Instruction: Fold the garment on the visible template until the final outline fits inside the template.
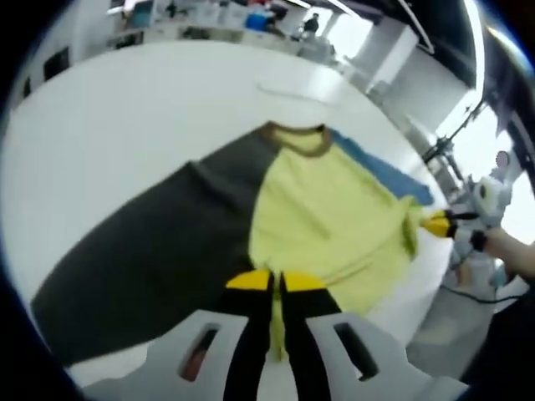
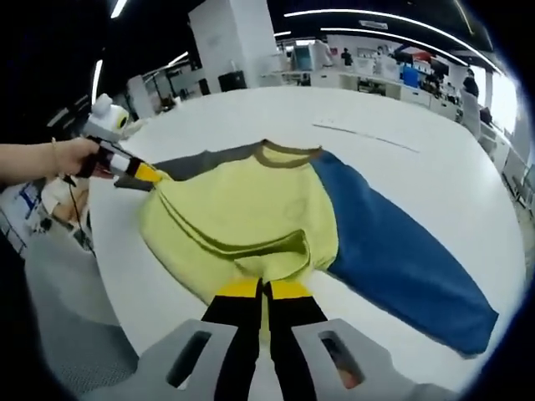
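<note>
In the left gripper view, the left gripper (image 1: 277,282) has its 2 yellow-tipped black jaws pressed together on the bottom hem of the yellow-bodied sweatshirt with an olive collar, 1 dark grey sleeve and 1 blue sleeve (image 1: 334,213), which lies spread on the white round counter (image 1: 125,125). The dark grey sleeve (image 1: 150,251) stretches away to the left of this gripper, and the blue sleeve (image 1: 384,171) peeks out beyond the body to the right. At the far right the right gripper (image 1: 436,224) pinches the garment's edge

In the right gripper view, the left gripper (image 2: 150,174) sits far left, held by a hand (image 2: 71,157), touching the yellow cloth. The right gripper (image 2: 263,291) is closed on the folded-over yellow hem directly ahead; the blue sleeve (image 2: 401,251) runs off to its right
</note>
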